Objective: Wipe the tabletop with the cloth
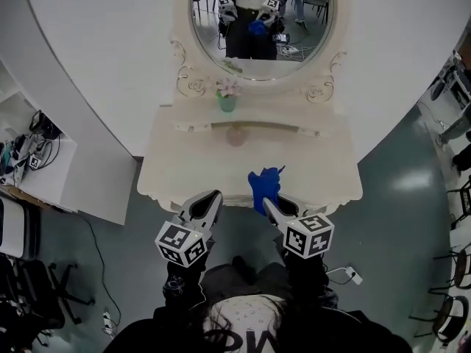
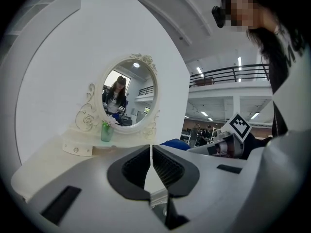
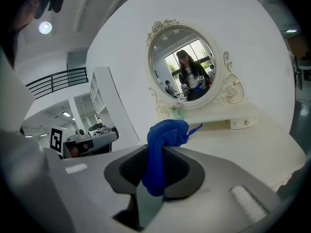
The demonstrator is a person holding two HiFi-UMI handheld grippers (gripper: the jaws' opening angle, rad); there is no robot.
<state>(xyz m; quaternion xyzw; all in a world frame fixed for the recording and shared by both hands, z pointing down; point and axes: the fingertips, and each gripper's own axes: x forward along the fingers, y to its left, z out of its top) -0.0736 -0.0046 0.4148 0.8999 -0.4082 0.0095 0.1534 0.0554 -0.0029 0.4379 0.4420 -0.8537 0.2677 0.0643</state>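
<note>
While the big white curved wall [image 1: 96, 57] fills the back of the scene, the cream dressing table [image 1: 184, 160] sits right up against it, and its tabletop is where the action is. Above it stands the oval mirror [image 1: 261, 20] in its scrolled frame, showing the person and both grippers in reflection. Down at the table's front edge, the two grippers hover side by side, near each other but apart. The left gripper [image 1: 211, 198] is on the left with its jaws pressed together and nothing between them. The right gripper [image 1: 269, 204] has its jaws clamped on the blue cloth [image 1: 263, 184]. The cloth bunches up in a wad past the jaw tips, over the front edge of the tabletop, just right of centre. Whether it touches the surface, I can't tell. Smallest of all, a little green vase [image 1: 227, 103] with a pale flower stands on the raised shelf under the mirror.
</note>
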